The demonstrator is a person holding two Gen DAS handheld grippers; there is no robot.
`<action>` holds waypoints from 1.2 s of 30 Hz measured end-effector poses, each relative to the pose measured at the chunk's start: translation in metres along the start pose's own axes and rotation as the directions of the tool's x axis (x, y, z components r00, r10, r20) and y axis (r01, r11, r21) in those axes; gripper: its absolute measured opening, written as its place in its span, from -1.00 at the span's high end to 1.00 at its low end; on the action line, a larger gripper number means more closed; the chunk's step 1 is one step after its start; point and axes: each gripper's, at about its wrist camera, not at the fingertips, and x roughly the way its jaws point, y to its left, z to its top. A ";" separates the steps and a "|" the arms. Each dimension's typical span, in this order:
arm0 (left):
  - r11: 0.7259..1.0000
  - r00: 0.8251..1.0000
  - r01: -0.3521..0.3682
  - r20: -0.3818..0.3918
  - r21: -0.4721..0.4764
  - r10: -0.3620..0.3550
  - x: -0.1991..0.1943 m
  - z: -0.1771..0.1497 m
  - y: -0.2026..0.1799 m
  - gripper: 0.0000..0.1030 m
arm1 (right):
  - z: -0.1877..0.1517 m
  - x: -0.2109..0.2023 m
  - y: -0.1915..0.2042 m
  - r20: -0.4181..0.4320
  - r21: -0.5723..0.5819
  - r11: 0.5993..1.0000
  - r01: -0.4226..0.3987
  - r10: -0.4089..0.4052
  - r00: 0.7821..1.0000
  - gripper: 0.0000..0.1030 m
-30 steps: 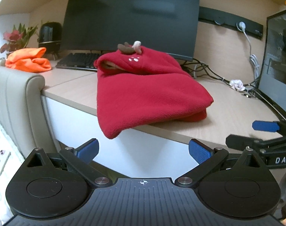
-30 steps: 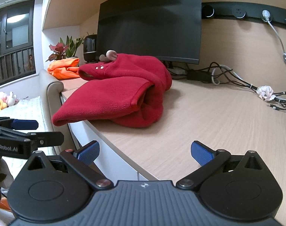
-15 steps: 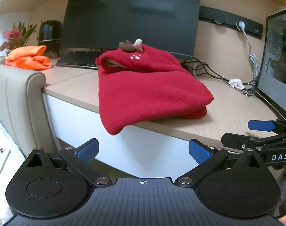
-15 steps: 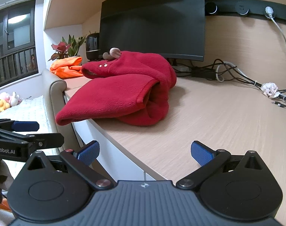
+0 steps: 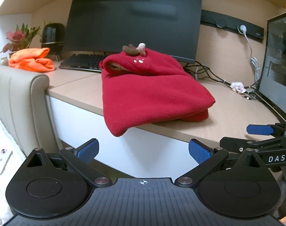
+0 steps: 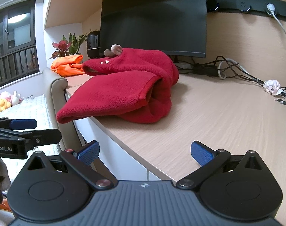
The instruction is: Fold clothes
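Observation:
A red fleece hoodie (image 5: 150,94) with small antlers on its hood lies folded on the wooden desk (image 5: 227,116), one corner hanging over the front edge. It also shows in the right wrist view (image 6: 124,92). My left gripper (image 5: 143,149) is open and empty, in front of and below the desk edge. My right gripper (image 6: 145,151) is open and empty at the desk's front edge, right of the hoodie. An orange garment (image 5: 32,59) lies folded at the desk's far left.
A large monitor (image 5: 133,17) and keyboard (image 5: 82,64) stand behind the hoodie. Cables (image 6: 237,71) run along the back right. A second screen (image 5: 278,66) stands at the right. A beige padded headboard (image 5: 20,94) adjoins the desk's left end. A plant (image 6: 67,45) sits far left.
Both grippers have drifted slightly back and down from the desk, staying open. The hoodie has not moved.

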 end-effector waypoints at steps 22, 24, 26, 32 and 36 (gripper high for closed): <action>1.000 1.000 0.000 -0.012 -0.021 0.000 0.001 0.001 0.002 -1.00 | -0.001 0.002 -0.001 -0.009 0.016 1.000 -0.002 0.002 1.000 -1.00; 1.000 1.000 0.005 -0.012 -0.022 -0.005 0.001 0.001 0.002 -1.00 | -0.001 0.002 -0.001 -0.008 0.017 1.000 0.000 0.000 1.000 -1.00; 1.000 1.000 0.007 -0.012 -0.019 -0.008 0.001 0.001 0.001 -1.00 | -0.001 0.002 -0.001 -0.008 0.017 1.000 0.001 -0.001 1.000 -1.00; 1.000 1.000 0.006 -0.015 -0.019 -0.006 0.002 0.001 0.001 -1.00 | -0.001 0.001 -0.001 -0.007 0.017 1.000 0.002 -0.002 1.000 -1.00; 1.000 1.000 0.003 -0.016 -0.015 -0.004 0.001 0.001 0.001 -1.00 | 0.000 0.001 -0.001 0.000 0.016 1.000 0.003 -0.003 1.000 -1.00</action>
